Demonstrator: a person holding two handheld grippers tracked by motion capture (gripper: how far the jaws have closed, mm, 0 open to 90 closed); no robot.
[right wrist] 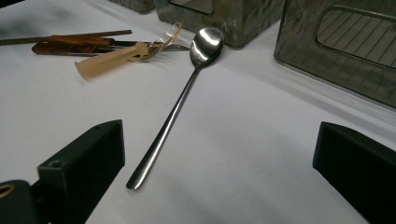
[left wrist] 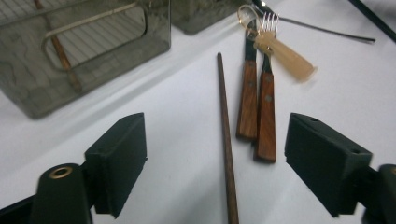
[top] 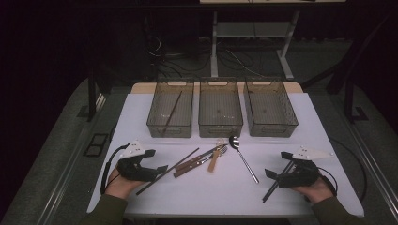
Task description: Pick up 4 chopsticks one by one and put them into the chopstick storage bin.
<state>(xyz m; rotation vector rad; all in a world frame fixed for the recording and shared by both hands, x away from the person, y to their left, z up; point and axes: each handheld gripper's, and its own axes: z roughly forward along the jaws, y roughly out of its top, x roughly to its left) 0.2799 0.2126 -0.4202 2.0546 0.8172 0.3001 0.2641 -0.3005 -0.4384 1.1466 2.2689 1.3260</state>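
**White table, two open grippers, one dark stick**

White is the colour of the big table [top: 141, 112], and it is the biggest thing.

Next come three see-through grey bins in a row at the far side. One thin stick lies inside the left bin [top: 170, 110]. The middle bin [top: 220, 108] and the right bin [top: 270, 108] sit just beside it.

Then come the two black grippers, each held in a hand. The left gripper [left wrist: 215, 154] has its jaws spread wide, and nothing is pinched. The right gripper [right wrist: 219, 172] has its jaws spread wide too, and it holds nothing.

The long dark chopstick [left wrist: 225, 135] lies flat on the table, running between the left jaws (they do not touch it). Just beside it lie two wooden-handled forks [left wrist: 259, 102], side by side, with a pale plastic spoon [left wrist: 285, 53] across their tips.

A shiny metal spoon [right wrist: 180, 102] lies in front of the right gripper, its handle end near the jaws.
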